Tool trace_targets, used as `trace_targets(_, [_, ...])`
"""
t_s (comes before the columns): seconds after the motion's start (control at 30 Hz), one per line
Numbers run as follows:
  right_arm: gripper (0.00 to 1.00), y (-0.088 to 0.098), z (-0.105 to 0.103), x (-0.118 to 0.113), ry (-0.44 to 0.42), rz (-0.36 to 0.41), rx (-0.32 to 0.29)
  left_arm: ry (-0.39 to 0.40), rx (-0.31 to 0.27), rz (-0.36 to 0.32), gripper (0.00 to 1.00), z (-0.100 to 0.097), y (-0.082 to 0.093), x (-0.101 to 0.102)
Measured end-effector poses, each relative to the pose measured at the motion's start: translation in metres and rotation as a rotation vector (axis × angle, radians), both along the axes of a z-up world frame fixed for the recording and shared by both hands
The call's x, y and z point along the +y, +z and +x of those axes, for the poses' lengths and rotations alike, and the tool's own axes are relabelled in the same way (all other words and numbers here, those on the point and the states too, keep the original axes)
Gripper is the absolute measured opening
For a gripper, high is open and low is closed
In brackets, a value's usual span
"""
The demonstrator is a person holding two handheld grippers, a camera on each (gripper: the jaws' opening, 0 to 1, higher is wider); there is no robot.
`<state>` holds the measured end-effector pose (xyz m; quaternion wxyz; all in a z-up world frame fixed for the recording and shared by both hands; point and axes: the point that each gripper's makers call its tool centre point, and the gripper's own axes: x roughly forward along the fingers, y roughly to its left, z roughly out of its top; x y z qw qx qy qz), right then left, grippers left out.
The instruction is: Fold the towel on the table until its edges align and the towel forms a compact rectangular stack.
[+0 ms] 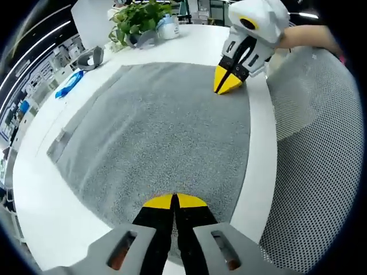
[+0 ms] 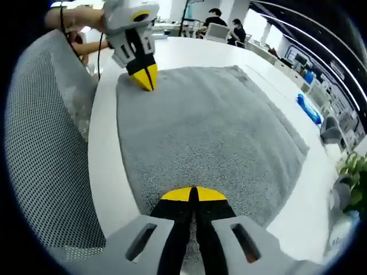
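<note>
The gray towel [image 1: 160, 137] lies spread flat on the white table [image 1: 40, 217], its near long edge running along the table edge beside a mesh chair back [image 1: 321, 172]. The left gripper [image 1: 174, 200] sits at 1 near corner of the towel with its yellow-tipped jaws together, apparently pinching the cloth, and the right gripper [image 2: 192, 195] is likewise closed on the other near corner (each one also shows in the other's view, tips down on the towel). The step in hand looks like the 1st fold: carrying the near edge over to the far edge. To do it well, both corners should rise together and travel at the same pace, so the cloth stays taut between them and does not twist. Land each corner squarely on its far partner, near the side of the table where a blue object [image 1: 70, 84] and a potted plant [image 1: 140, 20] stand, before letting go. Lifting too little risks dragging the whole towel.
</note>
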<state>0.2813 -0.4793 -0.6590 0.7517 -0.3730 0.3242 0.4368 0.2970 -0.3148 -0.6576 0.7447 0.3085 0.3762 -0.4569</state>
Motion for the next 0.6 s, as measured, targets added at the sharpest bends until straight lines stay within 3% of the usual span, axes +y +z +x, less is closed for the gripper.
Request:
trace_targets(0.1, [0.0,-0.001,-0.001,0.004,0.049,-0.029,-0.033,0.083,-0.057,-0.054,0.01,0.006,0.001,0.003])
trace_targets(0.23, [0.0,0.004,0.002,-0.009,-0.087,0.057,0.061,0.046,-0.092,-0.042,0.01,0.003,0.0,0.005])
trace_targets(0.37, [0.0,0.003,0.002,-0.034,-0.15,0.049,0.086,0.066,-0.168,0.014,0.01,0.016,0.002,0.018])
trace_targets(0.47, [0.0,0.003,-0.003,-0.045,-0.177,0.052,0.109,0.155,-0.16,-0.056,0.01,0.027,0.002,0.025])
trace_targets(0.6, [0.0,-0.003,-0.003,-0.044,-0.202,0.05,0.13,0.154,-0.164,-0.049,0.01,0.029,0.003,0.027])
